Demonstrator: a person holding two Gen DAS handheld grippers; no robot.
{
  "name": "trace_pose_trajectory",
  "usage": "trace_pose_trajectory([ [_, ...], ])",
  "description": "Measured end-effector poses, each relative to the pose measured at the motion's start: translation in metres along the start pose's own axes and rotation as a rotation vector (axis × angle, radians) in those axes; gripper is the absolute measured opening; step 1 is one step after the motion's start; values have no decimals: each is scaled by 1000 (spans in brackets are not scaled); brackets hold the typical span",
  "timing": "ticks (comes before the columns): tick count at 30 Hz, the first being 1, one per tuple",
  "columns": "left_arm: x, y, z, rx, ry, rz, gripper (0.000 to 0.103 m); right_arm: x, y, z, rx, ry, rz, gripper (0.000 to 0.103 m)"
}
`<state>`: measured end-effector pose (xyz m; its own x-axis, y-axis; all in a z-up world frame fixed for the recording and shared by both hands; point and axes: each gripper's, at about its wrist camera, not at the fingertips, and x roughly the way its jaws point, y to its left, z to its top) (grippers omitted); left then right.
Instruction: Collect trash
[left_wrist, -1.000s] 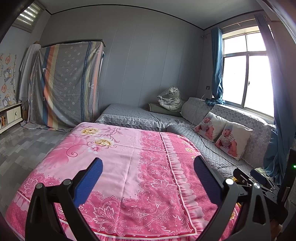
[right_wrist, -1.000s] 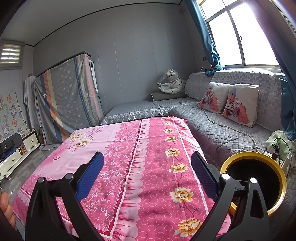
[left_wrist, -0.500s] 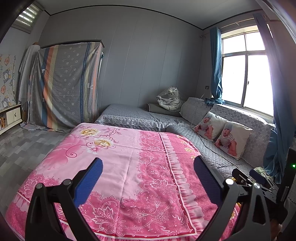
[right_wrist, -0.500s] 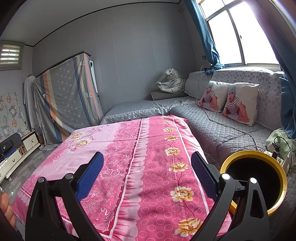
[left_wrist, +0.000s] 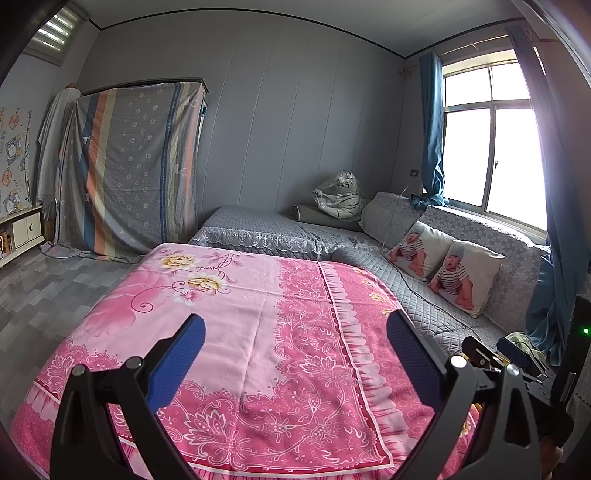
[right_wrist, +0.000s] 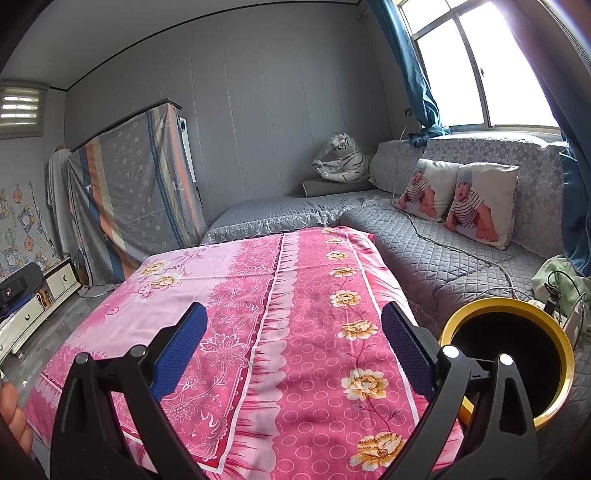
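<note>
A pink floral cloth (right_wrist: 295, 314) spreads beneath both tongs, the left gripper (left_wrist: 295, 350) and right gripper (right_wrist: 291, 343) each spread wide and empty, while the yellow-rimmed black bin (right_wrist: 517, 306) stands just right of the right gripper's near finger.

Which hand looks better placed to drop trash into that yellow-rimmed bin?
Probably the right gripper: the yellow-rimmed bin sits just beside its right finger. The left gripper sees only the pink cloth. Both are open and empty.

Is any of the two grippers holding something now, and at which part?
Nothing is held: the left gripper and the right gripper are both open and empty.
</note>
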<state>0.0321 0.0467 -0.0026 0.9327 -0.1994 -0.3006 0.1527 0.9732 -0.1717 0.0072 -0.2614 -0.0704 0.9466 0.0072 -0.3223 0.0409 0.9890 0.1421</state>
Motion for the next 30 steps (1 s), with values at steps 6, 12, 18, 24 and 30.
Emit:
trace_pose_trajectory([
  [6,1,0,-1,0,1,-1,95,2,0,0,1,5,2,91],
  [12,1,0,-1,2,3,0,95,2,0,0,2,5,2,91],
  [18,5,2,-3,1,0,-3,95,3,0,0,4,9,2,91],
  [24,8,4,-5,-4,8,-16,95,3,0,-1,6,11,2,91],
  [30,12,5,-6,-3,23,-25,95,4,0,-1,7,12,1,91],
])
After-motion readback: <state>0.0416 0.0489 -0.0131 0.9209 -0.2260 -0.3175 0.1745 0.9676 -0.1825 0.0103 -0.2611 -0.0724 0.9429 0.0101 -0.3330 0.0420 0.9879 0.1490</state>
